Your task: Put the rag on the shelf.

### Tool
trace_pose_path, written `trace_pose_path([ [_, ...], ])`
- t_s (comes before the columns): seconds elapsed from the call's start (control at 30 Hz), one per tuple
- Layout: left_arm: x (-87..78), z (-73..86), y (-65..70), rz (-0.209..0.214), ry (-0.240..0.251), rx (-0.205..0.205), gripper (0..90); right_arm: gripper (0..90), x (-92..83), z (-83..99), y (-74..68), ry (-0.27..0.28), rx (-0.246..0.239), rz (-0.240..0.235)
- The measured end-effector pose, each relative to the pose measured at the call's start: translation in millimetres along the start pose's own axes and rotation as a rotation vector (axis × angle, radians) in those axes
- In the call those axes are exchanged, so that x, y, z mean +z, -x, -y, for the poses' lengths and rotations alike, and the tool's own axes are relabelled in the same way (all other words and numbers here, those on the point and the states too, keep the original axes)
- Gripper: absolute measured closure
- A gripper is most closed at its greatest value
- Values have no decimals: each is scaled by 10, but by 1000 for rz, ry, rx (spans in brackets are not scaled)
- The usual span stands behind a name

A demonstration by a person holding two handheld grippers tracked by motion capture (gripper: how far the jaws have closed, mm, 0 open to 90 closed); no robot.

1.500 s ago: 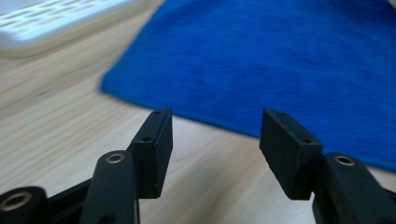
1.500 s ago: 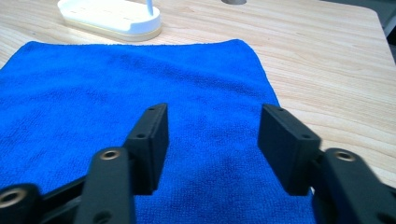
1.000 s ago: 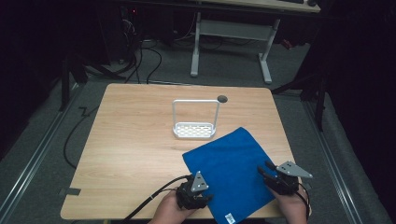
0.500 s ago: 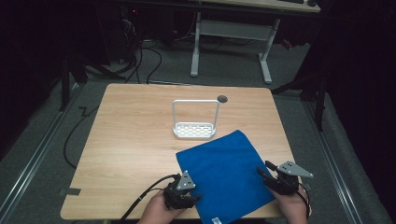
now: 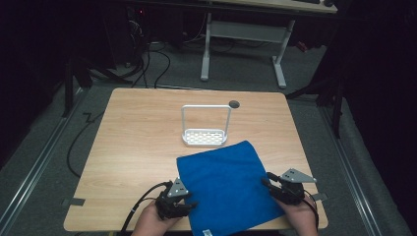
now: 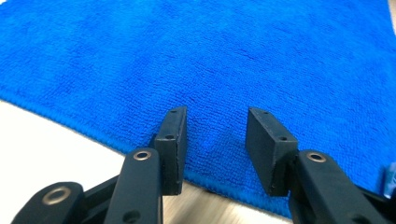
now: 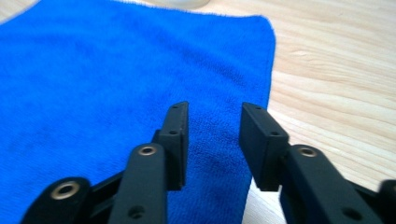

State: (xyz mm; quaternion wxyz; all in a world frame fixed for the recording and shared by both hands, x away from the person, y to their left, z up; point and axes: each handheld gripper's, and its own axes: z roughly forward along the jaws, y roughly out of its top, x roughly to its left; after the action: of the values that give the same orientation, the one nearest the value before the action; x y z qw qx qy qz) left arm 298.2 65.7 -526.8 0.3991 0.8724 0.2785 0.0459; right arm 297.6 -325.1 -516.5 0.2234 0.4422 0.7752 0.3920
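Observation:
A blue cloth [image 5: 226, 184] lies flat on the wooden table [image 5: 137, 147], near its front edge. My left gripper [image 5: 189, 206] sits at the cloth's front left edge. In the left gripper view its jaws [image 6: 215, 140] stand open over the cloth's [image 6: 196, 60] hem, gripping nothing. My right gripper [image 5: 268, 182] is at the cloth's right edge. Its jaws [image 7: 212, 140] have just been closing but still stand apart over the cloth [image 7: 116, 84], their pads not pressing on it.
A white wire rack [image 5: 205, 130] with a tall handle stands behind the cloth at mid table. A small round hole [image 5: 234, 103] is near the far edge. Bare wood lies to the left. A white tag [image 5: 206, 231] sticks out at the cloth's front corner.
My left gripper has slid left, from over the cloth to its left edge. The right gripper has stayed in place. The cloth lies as before.

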Motion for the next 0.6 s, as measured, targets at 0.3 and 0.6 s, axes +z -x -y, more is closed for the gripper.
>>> trace_pose_path([
  [0.3,-44,34,-61,-24,5,-7,609,900,180,-53,-26,-101,-16,9],
  [0.6,-64,52,-148,-49,11,-7,817,900,190,-31,-60,-142,-29,8],
])
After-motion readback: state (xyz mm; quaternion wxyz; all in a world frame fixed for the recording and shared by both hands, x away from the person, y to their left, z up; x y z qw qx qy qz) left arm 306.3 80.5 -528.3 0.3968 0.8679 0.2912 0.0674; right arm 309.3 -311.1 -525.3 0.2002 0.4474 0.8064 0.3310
